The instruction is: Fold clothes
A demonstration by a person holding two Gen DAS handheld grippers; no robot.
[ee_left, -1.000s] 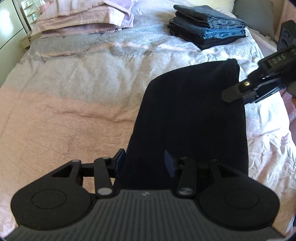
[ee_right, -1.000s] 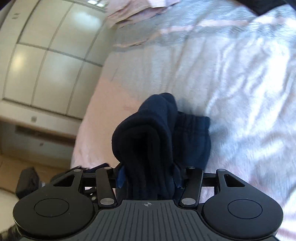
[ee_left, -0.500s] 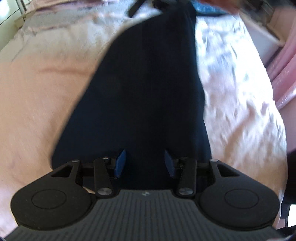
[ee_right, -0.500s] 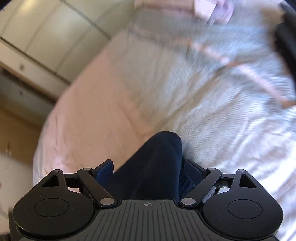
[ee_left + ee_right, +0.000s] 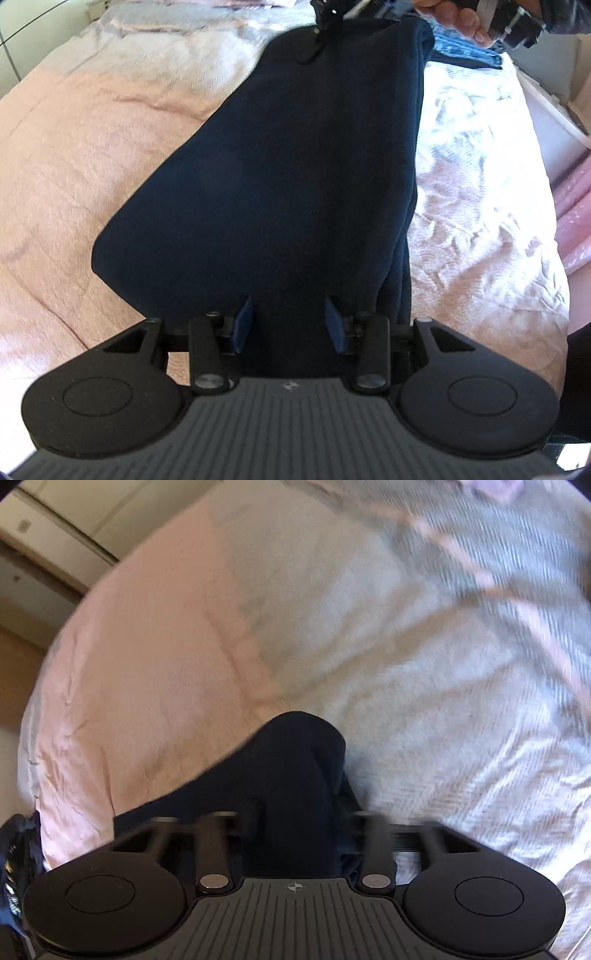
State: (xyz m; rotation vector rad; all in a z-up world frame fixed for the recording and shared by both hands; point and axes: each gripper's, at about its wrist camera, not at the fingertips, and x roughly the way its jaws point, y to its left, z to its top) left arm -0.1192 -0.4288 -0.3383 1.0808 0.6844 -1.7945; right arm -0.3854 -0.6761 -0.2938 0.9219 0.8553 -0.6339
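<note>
A dark navy garment [image 5: 288, 166] hangs stretched above the pink and grey bed [image 5: 74, 147]. My left gripper [image 5: 290, 325] is shut on its near end, the cloth filling the gap between the blue pads [image 5: 242, 325]. My right gripper [image 5: 325, 22] holds the far end at the top of the left wrist view. In the right wrist view the right gripper [image 5: 295, 827] is shut on a bunched fold of the garment [image 5: 295, 768]; its fingers are blurred by motion.
A stack of folded jeans [image 5: 465, 55] lies on the bed behind the garment. A person's hand [image 5: 458, 18] holds the right gripper. Pink plastic [image 5: 576, 221] lies past the bed's right edge. Cupboard doors [image 5: 74, 524] stand beyond the bed.
The garment has been lifted off the bed and pulled taut between the two grippers. My right gripper has moved up and away over the bed, still holding its end.
</note>
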